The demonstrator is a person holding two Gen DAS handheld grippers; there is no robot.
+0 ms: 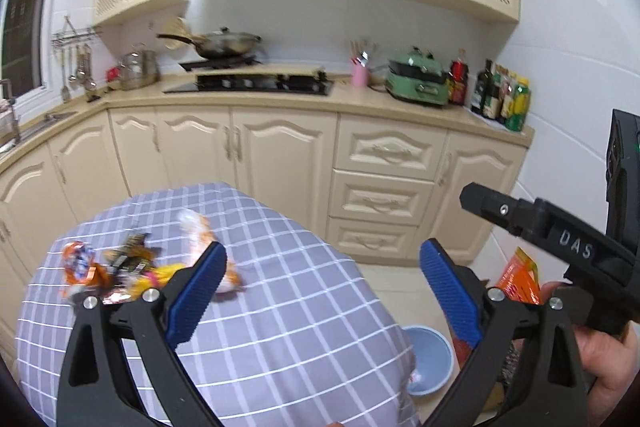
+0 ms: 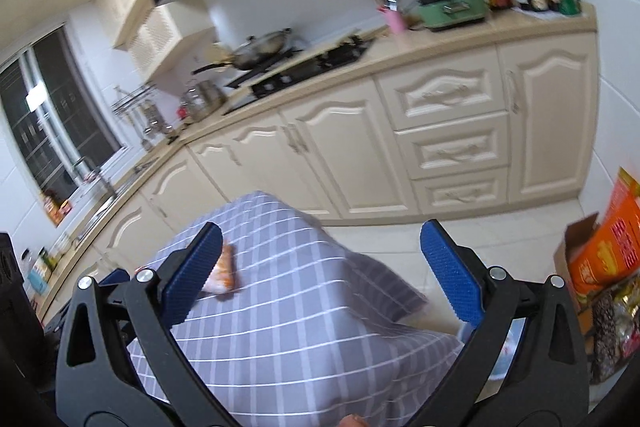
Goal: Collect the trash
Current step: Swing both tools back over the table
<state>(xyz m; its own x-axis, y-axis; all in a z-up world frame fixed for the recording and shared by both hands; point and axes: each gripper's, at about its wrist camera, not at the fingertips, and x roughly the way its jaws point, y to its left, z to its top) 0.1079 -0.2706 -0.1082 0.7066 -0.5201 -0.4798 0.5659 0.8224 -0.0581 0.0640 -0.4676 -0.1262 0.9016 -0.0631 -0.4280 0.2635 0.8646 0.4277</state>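
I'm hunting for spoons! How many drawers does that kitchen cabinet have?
3, stacked in the cream cabinet: top drawer, middle drawer, bottom drawer. Others may hide behind the table.

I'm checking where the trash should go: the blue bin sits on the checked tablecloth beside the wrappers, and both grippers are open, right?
Not quite. The blue bin stands on the floor beside the table, below the tablecloth edge, as the left wrist view shows. The wrappers lie on the cloth, and the left gripper and right gripper are open.

Crumpled snack wrappers (image 1: 108, 267), orange, black & yellow, are heaped at the left edge of the checked tablecloth (image 1: 280, 307). An orange-white wrapper (image 1: 198, 231) is seen just beside, twd the cloth's centre.
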